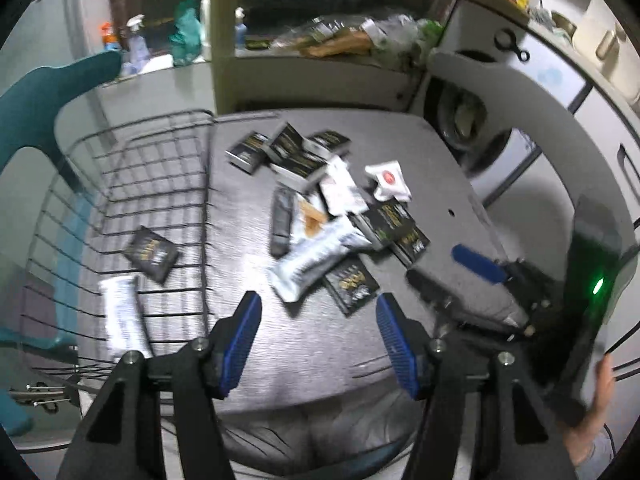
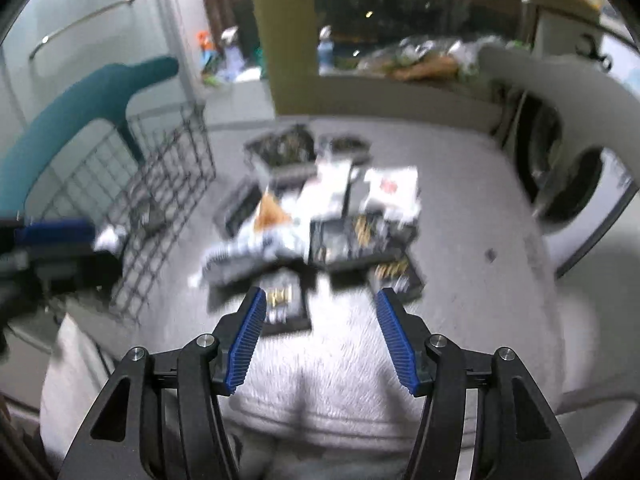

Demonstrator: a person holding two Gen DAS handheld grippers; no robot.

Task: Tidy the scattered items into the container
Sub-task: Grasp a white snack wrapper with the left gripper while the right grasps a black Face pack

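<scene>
A black wire basket (image 1: 132, 184) stands at the left of the grey table (image 1: 320, 344); it holds a black packet (image 1: 151, 254) and a white packet (image 1: 120, 314). A pile of black boxes and white packets (image 1: 320, 200) lies scattered mid-table, with a white wrapper (image 1: 316, 258) and a black packet (image 1: 352, 286) nearest. My left gripper (image 1: 318, 306) is open and empty, just short of the pile. My right gripper (image 2: 320, 300) is open and empty over a black packet (image 2: 286, 304) at the pile's near edge. The right wrist view is blurred.
A teal chair (image 1: 44, 96) stands behind the basket. The right gripper's body (image 1: 480, 268) shows at the table's right edge in the left wrist view. A white appliance (image 1: 500, 128) and a cluttered shelf (image 1: 352, 40) lie beyond the table.
</scene>
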